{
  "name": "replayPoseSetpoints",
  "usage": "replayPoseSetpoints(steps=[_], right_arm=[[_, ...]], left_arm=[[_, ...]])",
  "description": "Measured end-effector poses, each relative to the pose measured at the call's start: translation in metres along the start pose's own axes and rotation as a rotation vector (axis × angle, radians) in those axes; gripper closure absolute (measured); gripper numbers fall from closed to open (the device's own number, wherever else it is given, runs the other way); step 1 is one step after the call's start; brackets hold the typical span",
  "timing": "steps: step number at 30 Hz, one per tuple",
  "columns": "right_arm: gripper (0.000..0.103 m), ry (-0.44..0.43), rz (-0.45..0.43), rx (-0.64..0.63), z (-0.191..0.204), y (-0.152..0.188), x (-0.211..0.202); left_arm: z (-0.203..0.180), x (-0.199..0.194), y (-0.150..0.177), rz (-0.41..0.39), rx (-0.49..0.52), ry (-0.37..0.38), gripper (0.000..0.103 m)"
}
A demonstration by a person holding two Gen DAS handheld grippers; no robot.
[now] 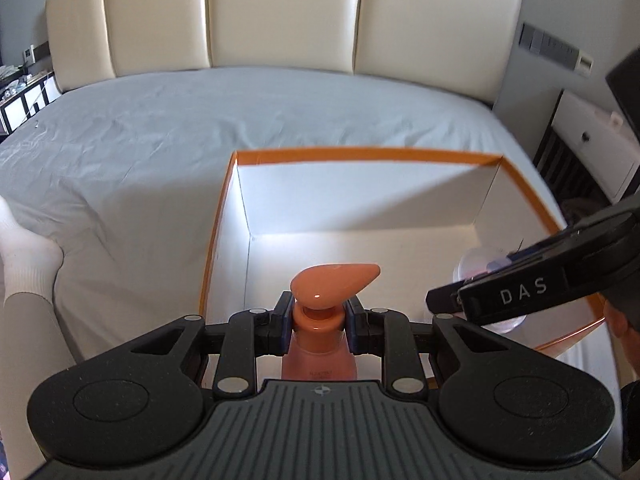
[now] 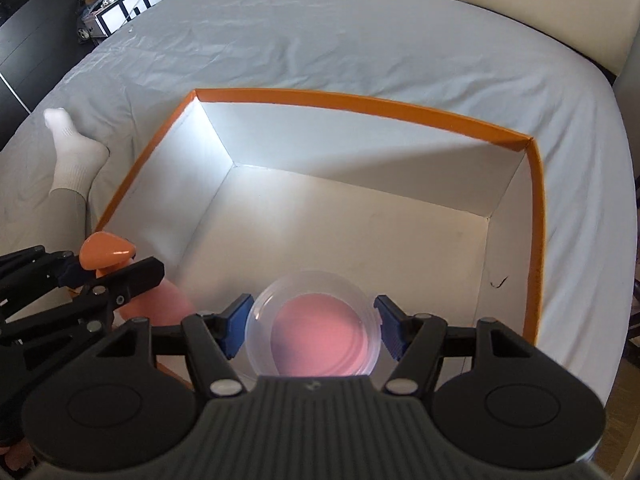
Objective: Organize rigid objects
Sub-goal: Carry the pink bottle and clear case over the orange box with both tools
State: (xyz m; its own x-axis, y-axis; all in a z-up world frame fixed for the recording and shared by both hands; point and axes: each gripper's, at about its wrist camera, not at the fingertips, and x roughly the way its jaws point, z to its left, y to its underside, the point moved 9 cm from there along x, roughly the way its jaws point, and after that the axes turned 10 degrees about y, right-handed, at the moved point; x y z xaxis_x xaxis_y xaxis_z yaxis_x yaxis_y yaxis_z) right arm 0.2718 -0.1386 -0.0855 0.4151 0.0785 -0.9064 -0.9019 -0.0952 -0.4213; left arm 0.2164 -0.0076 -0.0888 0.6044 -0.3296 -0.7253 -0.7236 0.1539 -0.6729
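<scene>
My left gripper is shut on the neck of an orange pump bottle, held upright over the near left corner of a white box with an orange rim. The bottle also shows in the right wrist view. My right gripper is shut on a clear plastic cup with a pink inside, held over the near part of the box. The right gripper enters the left wrist view from the right, the cup partly visible behind it.
The box lies on a bed with a grey sheet and a cream padded headboard. A leg in a white sock rests on the bed left of the box. A nightstand stands at the right.
</scene>
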Motion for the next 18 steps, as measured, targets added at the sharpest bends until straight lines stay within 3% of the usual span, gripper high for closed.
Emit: replayPoseSetpoints(steps=[7,14,17,18], right_arm=[[0.038,-0.015,0.030,-0.023,0.002,0.005,0.014],[0.038,-0.006,0.043,-0.026,0.001,0.007,0.018],[0.038,-0.003,0.042,-0.028,0.001,0.010,0.016],[0.038,-0.003,0.042,-0.029,0.001,0.011,0.014]], left_arm=[[0.004,0.015,0.015,0.101,0.038,-0.106,0.075],[0.012,0.014,0.020,0.110,-0.009,-0.106,0.074],[0.013,0.011,0.017,0.100,-0.027,-0.098,0.068],[0.012,0.011,0.016,0.098,-0.035,-0.088,0.061]])
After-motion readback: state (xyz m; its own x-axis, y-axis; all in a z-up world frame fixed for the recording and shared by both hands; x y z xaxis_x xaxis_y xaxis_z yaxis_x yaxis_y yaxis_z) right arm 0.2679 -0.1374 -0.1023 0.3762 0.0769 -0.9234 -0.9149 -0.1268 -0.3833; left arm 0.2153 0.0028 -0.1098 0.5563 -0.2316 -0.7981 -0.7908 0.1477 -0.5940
